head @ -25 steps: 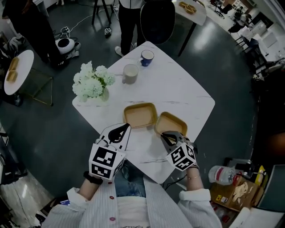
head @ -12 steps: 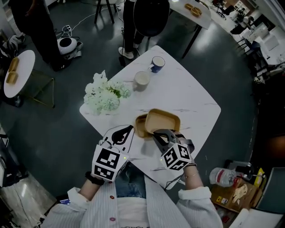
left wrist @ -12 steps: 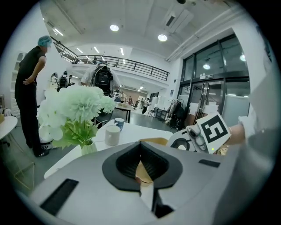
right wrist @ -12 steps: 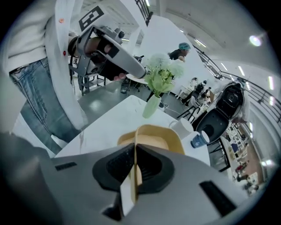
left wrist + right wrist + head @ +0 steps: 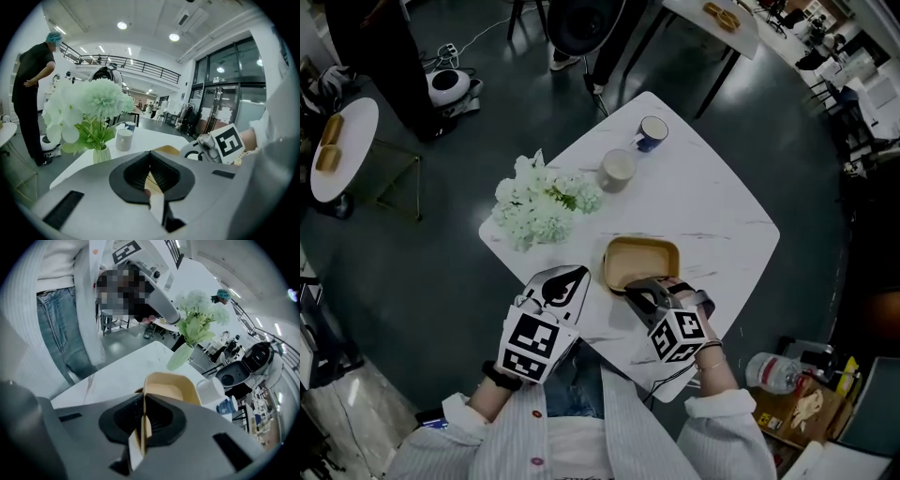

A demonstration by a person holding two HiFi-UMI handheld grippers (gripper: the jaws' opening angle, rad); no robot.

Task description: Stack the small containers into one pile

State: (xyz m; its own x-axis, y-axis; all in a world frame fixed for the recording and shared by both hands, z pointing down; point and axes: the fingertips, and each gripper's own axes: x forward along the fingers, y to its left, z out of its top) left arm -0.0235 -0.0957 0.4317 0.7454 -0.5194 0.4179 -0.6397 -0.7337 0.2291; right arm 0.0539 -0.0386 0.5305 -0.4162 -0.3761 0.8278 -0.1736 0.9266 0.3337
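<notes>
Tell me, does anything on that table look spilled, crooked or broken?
Nothing stands out. The two tan shallow containers sit nested on the white marble table, the right tongs clamped on the top one's near rim. The white flowers in their vase, the white mug and the blue mug stand upright; no spill shows.

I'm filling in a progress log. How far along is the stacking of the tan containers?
Nearly done, it seems. The top container sits nested on a lower container, of which only a sliver of edge shows in the right gripper view. In hand: the right gripper has its jaws shut on the top container's near rim. The left gripper is shut and empty beside the pile. Left to do: release the rim.
</notes>
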